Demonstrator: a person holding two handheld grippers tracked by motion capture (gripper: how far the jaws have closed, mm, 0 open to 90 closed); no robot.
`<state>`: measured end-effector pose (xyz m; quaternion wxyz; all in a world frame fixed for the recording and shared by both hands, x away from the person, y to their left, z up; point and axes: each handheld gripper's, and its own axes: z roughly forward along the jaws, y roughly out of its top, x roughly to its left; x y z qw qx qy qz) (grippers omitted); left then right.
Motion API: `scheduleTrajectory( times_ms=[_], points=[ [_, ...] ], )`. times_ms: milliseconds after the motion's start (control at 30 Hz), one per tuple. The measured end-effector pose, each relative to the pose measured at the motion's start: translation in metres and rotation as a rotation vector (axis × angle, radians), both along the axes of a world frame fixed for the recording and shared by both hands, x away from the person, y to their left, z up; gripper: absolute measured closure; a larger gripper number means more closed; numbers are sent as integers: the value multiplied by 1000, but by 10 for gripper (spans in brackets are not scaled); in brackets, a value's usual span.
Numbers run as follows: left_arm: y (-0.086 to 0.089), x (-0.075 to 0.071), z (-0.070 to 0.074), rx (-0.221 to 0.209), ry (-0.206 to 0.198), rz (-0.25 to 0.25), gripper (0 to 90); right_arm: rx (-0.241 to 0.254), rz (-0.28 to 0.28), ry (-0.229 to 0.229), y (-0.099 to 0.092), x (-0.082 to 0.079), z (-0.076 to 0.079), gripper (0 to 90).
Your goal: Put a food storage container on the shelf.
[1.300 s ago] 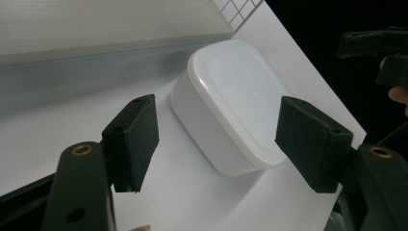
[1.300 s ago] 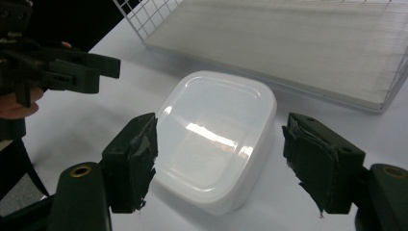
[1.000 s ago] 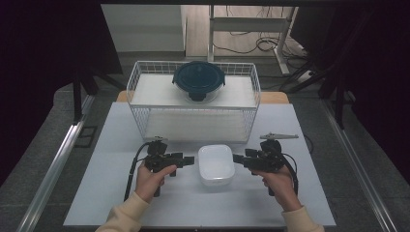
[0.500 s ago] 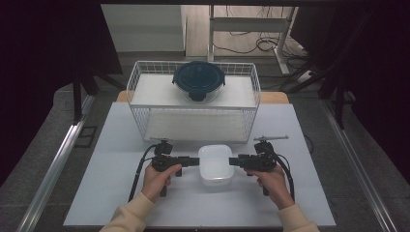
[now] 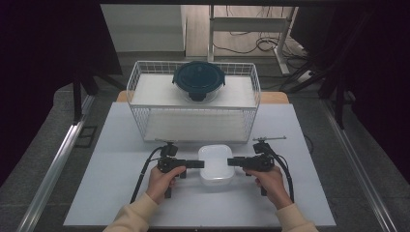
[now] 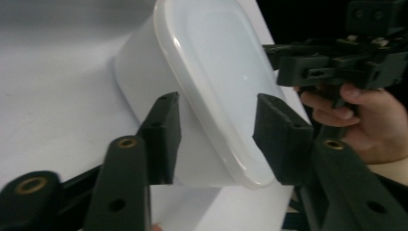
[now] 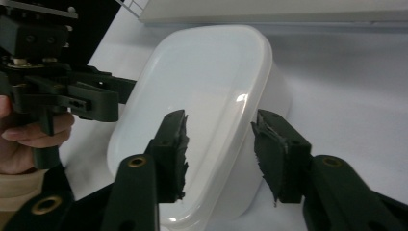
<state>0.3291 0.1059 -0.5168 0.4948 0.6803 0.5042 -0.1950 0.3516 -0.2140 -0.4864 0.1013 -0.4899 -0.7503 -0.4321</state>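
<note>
- White, half-clear plastic: the lidded container (image 5: 216, 164) stands on the white table (image 5: 111, 193), near the 6 o'clock side of the wire basket (image 5: 193, 104), between the two grippers.
- The left gripper (image 5: 196, 164) comes to it from 9 o'clock and the right gripper (image 5: 235, 161) from 3 o'clock.
- In the left gripper view, one jaw is under the lid rim against the wall and the other is over the lid (image 6: 216, 72). The jaws have just been closing with the rim between them, but I cannot tell if the pads already press.
- The right gripper view shows the same: the jaws have been closing around the rim (image 7: 240, 130), and a narrow space seems to remain.
- I think a good grip needs both grippers to bite the rim equally, then lift together and level, otherwise the box may tilt or the lid may pop off.
- The dark round pot (image 5: 198, 79) in the basket is well apart, at 12 o'clock.
</note>
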Motion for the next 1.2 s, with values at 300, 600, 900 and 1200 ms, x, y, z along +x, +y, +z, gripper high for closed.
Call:
scheduleTrajectory(
  times_ms=[300, 600, 900, 1200],
  points=[
    [1, 0, -1, -4, 32, 32, 675, 39, -55, 56, -5, -2, -3, 681],
    [6, -6, -1, -71, 48, 30, 755, 69, -58, 54, -10, -9, 2, 735],
    [7, -11, 5, -64, 18, 38, 804, 59, -61, 15, -10, -17, 9, 775],
    [7, -14, 9, -43, -19, 36, 807, 51, -45, -22, -9, -22, 13, 783]
  ],
)
